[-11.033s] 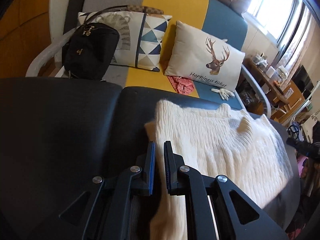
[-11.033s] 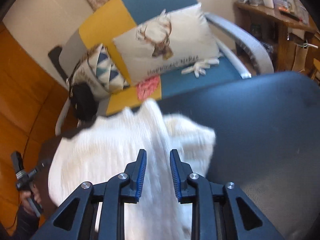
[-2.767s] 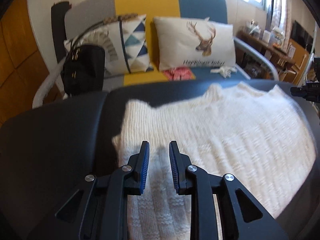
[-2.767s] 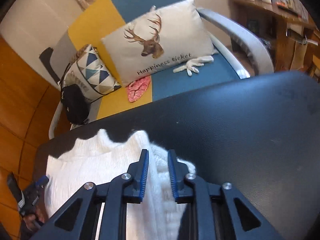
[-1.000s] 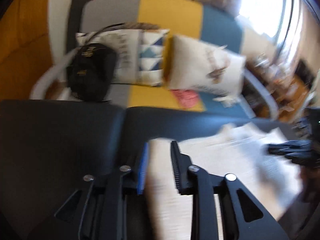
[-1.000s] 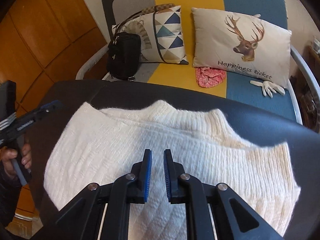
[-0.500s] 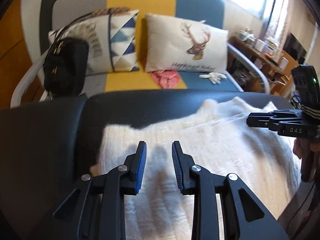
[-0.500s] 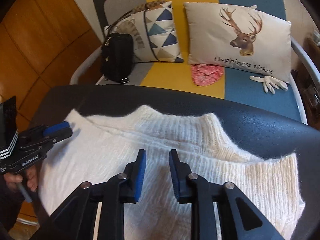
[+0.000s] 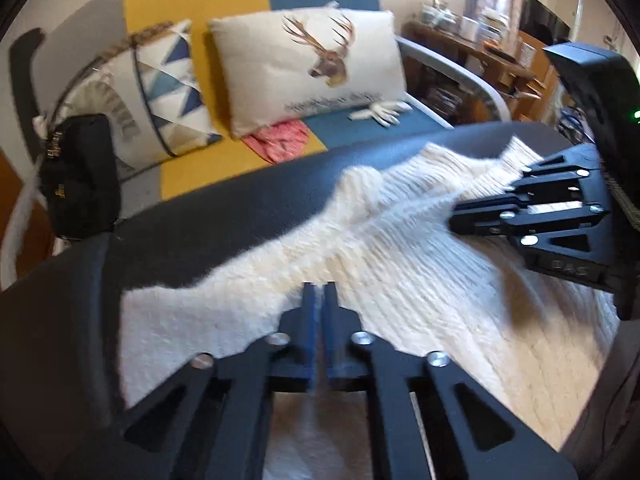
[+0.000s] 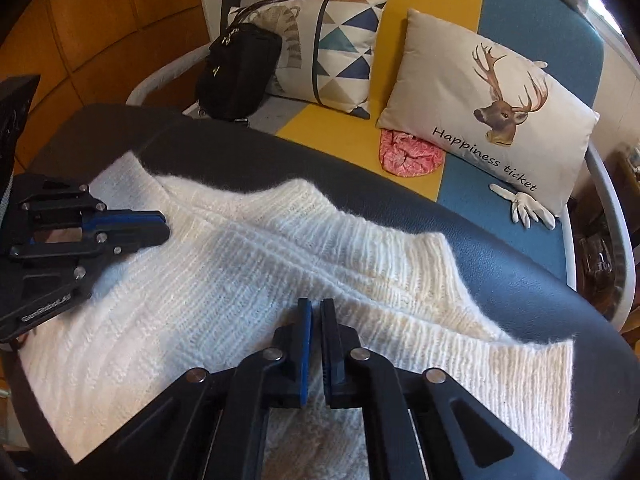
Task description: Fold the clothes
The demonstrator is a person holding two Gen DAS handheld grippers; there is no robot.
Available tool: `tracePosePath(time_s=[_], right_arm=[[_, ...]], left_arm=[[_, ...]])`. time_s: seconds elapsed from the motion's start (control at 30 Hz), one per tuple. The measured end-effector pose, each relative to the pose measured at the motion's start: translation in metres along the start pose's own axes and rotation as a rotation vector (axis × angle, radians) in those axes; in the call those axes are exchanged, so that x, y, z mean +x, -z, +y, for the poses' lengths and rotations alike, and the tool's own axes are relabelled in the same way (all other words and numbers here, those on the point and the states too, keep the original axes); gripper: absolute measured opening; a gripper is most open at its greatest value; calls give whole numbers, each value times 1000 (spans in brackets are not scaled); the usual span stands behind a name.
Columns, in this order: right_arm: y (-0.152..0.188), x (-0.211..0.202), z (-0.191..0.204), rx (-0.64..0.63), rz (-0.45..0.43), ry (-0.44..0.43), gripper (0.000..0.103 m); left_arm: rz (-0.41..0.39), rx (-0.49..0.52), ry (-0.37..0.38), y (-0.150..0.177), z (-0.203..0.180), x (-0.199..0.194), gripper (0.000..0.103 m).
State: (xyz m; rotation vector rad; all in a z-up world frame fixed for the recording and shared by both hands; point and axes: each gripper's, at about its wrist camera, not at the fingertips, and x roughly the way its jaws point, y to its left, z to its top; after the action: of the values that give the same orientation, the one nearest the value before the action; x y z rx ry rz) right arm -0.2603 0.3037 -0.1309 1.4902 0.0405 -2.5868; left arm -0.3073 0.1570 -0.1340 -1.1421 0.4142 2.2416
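Cream knitted sweater (image 10: 248, 280) spread across a dark table (image 10: 520, 264), a colourful sofa (image 10: 436, 20) behind.
The left gripper (image 9: 319, 292) and right gripper (image 10: 314, 308) each pinch a fold of its knit, jaws closed.

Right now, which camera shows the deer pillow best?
The right wrist view: the deer pillow is sharp, and its words are readable. The left wrist view shows the pillow too, blurrier, its lettering smeared.
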Motion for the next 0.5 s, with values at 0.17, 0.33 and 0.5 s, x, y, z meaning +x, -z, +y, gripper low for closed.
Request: tracePosePath(time_s=[0.17,0.33,0.5], right_arm=[[-12,-6,-10,46,-47,13,3],[-8,16,-5,12,5,59,3],[-9,-14,-2,11,-52,-5,23]], left_arm=[[17,-97,-21,-1,16,10,0],[-4,-162,46,3,22,-7,8],[-15,-102,91,18,13,-30,18]])
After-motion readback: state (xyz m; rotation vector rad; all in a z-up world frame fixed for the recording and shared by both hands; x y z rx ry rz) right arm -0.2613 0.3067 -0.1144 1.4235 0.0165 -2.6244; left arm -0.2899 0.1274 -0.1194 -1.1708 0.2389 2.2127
